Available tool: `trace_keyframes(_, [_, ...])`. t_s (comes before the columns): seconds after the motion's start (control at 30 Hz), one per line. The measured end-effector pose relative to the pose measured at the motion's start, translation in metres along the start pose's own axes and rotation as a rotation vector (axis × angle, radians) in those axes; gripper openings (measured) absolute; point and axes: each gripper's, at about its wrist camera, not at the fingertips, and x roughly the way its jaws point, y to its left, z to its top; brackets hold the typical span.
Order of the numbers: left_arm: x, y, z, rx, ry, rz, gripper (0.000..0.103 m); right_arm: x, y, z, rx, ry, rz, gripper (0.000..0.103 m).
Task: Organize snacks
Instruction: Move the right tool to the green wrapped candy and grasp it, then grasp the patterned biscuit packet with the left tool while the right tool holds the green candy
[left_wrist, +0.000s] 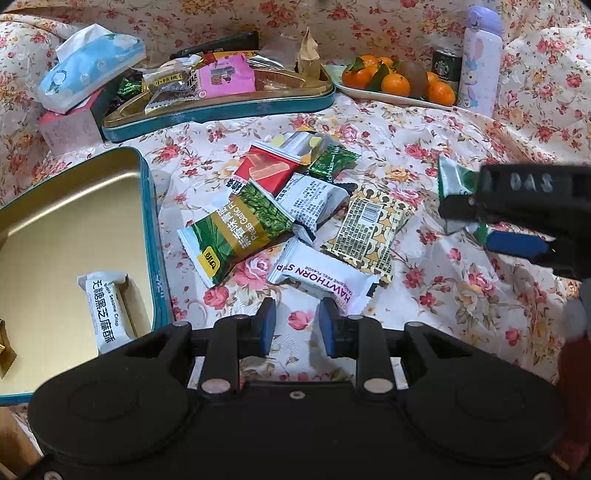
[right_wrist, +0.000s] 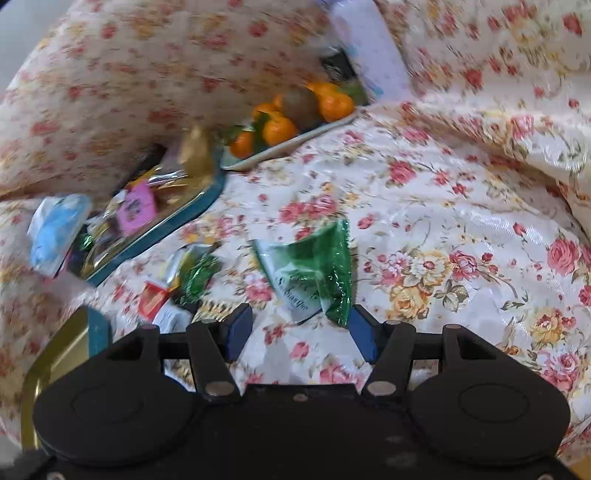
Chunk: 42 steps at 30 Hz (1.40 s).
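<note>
The right claw stands wide open, and a green and white packet sits just in front of its blue pads; from the left wrist view the packet looks pinched near that claw, so I cannot tell for sure if it is held or only near. The left claw is open a little and holds nothing; it hangs above the flowery cloth, just short of the snack pile.

The empty-looking gold tin with a teal rim is on the left, and one white bar already lies in it; I think the green packet should go there next. To do it well, close on the middle of the packet, not the crinkly edge, so it does not slip; lift it clear over the pile, then lower it flat beside the white bar.

Some words can be read; the white bar says "Black Sesame Crisp"; a white packet says "HAWTHORN" and "PEEL FLAVOR"; the green and gold bag says "Peas Garlic"; the dark can by the oranges has a Starbucks sign; the right claw's side shows "DAS"; the green packet's writing is too blurry.
</note>
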Motion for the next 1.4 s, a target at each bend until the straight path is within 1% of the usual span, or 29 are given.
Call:
trace_keyframes(0.07, [0.0,0.0,0.0,-0.003,0.0,0.0,0.036,0.005,-0.001,0.004,0.015,0.003,0.005,0.061])
trace_keyframes(0.13, [0.0,0.0,0.0,-0.002,-0.001,0.0,0.036,0.011,0.001,0.007,-0.005,-0.003,-0.013,0.061])
trace_keyframes(0.33, [-0.001,-0.002,0.0,0.002,-0.005,0.006,0.036,0.026,0.017,0.014,-0.135,-0.046,-0.083,0.064])
trace_keyframes(0.53, [-0.005,0.008,0.001,-0.045,0.001,-0.028,0.036,0.04,0.025,0.019,-0.222,-0.073,-0.125,0.064])
trace_keyframes(0.57, [-0.007,0.009,0.001,-0.053,-0.002,-0.031,0.036,0.041,0.026,0.018,-0.247,-0.08,-0.134,0.063])
trace_keyframes(0.6, [-0.009,0.01,0.001,-0.058,-0.01,-0.029,0.036,0.042,0.027,0.018,-0.276,-0.085,-0.139,0.057])
trace_keyframes(0.63, [-0.012,0.011,0.002,-0.057,-0.024,-0.023,0.036,0.042,0.026,0.017,-0.294,-0.089,-0.142,0.053])
trace_keyframes(0.67, [-0.016,0.01,0.003,-0.051,-0.044,-0.015,0.036,0.041,0.026,0.015,-0.309,-0.091,-0.136,0.045])
trace_keyframes(0.7, [-0.019,0.009,0.004,-0.043,-0.06,-0.009,0.036,0.039,0.025,0.013,-0.317,-0.088,-0.125,0.042])
trace_keyframes(0.73, [-0.022,0.007,0.006,-0.028,-0.078,-0.007,0.036,0.037,0.023,0.012,-0.324,-0.088,-0.12,0.042])
trace_keyframes(0.9, [-0.026,-0.009,0.018,0.07,-0.114,-0.035,0.036,0.026,0.015,0.007,-0.313,-0.083,-0.111,0.042])
trace_keyframes(1.0, [-0.022,-0.02,0.026,0.121,-0.105,-0.059,0.036,0.016,0.007,0.004,-0.291,-0.08,-0.112,0.042])
trace_keyframes(1.1, [-0.015,-0.028,0.033,0.142,-0.093,-0.08,0.037,0.007,-0.004,0.001,-0.265,-0.079,-0.115,0.042])
trace_keyframes(1.3, [0.002,-0.035,0.043,0.178,-0.069,-0.078,0.037,-0.007,-0.023,-0.001,-0.221,-0.082,-0.109,0.043])
trace_keyframes(1.4, [0.006,-0.037,0.044,0.197,-0.059,-0.095,0.041,-0.008,-0.026,-0.002,-0.215,-0.081,-0.101,0.043])
